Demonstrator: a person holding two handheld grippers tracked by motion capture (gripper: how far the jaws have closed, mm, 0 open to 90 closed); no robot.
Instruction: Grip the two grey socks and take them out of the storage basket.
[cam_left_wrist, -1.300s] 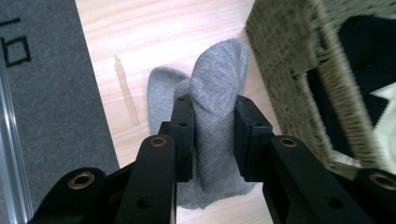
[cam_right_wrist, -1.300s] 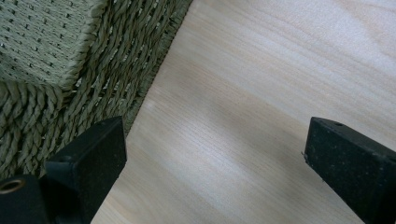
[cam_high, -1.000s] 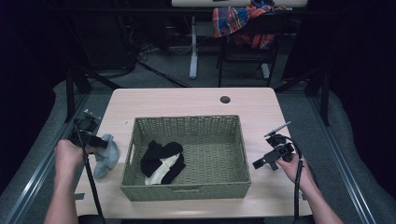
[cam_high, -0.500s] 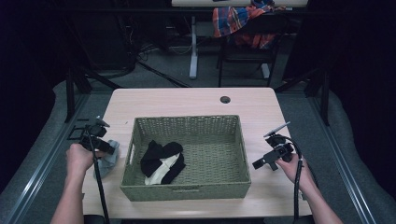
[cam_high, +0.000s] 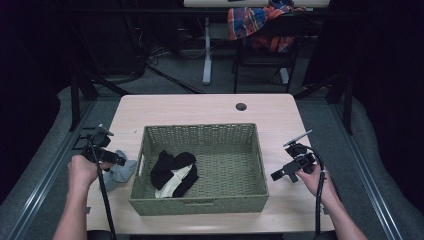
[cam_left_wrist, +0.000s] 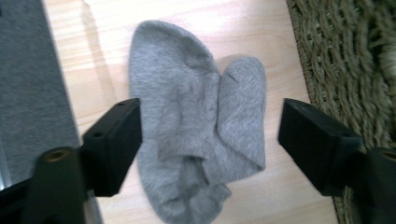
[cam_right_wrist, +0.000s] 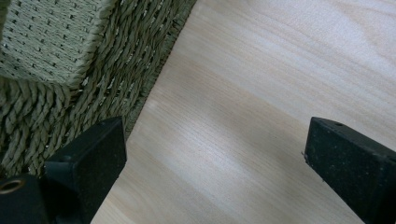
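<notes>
Left gripper (cam_left_wrist: 210, 135) fingers (cam_left_wrist: 114, 140) had just been opening, stood wide, grey sock (cam_left_wrist: 196, 126) between them untouched. One grey sock lay crumpled on the table (cam_high: 200, 107), just left of the basket (cam_high: 200, 205), long axis running near to far. Left hand (cam_high: 82, 170) gripped from the near side, forearm rising from the near edge. Right gripper (cam_high: 287, 172) fingers wide, holding nothing, over bare table right of the basket. One basket held one black and cream clothes bundle (cam_high: 172, 172).
</notes>
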